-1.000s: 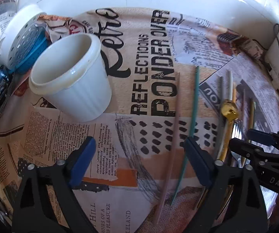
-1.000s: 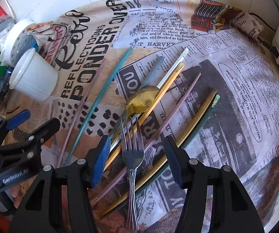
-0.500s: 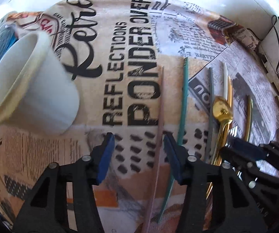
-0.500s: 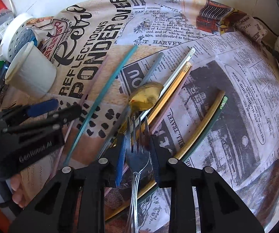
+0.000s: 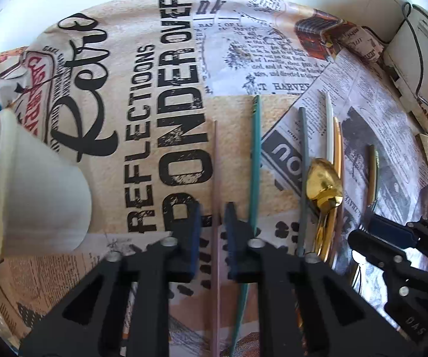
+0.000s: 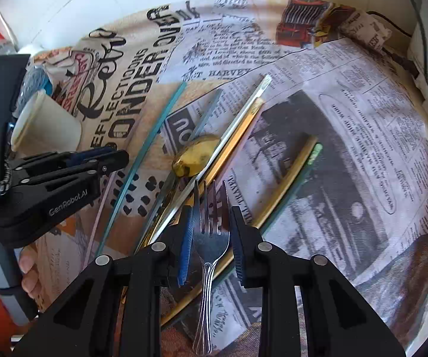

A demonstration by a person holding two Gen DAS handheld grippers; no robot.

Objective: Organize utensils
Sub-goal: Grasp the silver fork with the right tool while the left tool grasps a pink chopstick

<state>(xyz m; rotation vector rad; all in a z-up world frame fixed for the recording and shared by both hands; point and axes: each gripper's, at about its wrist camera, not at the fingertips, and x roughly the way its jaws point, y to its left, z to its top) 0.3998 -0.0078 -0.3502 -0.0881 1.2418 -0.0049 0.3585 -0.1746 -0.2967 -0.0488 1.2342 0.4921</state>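
On the tablecloth, the cup lies tipped at far left. Two chopsticks lie side by side right of it; spoon and fork lie farther right.

Newsprint-patterned tablecloth; chopsticks, gold spoon, fork, white cup on it

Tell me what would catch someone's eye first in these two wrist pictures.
Probably the loud newspaper-print tablecloth under everything, and the fan of thin utensils on it, with a shiny gold spoon in the middle. Next, the two black grippers: the left gripper has its jaws closed on a thin pink stick, and the right gripper clasps a silver fork. A white cup stands at the left.
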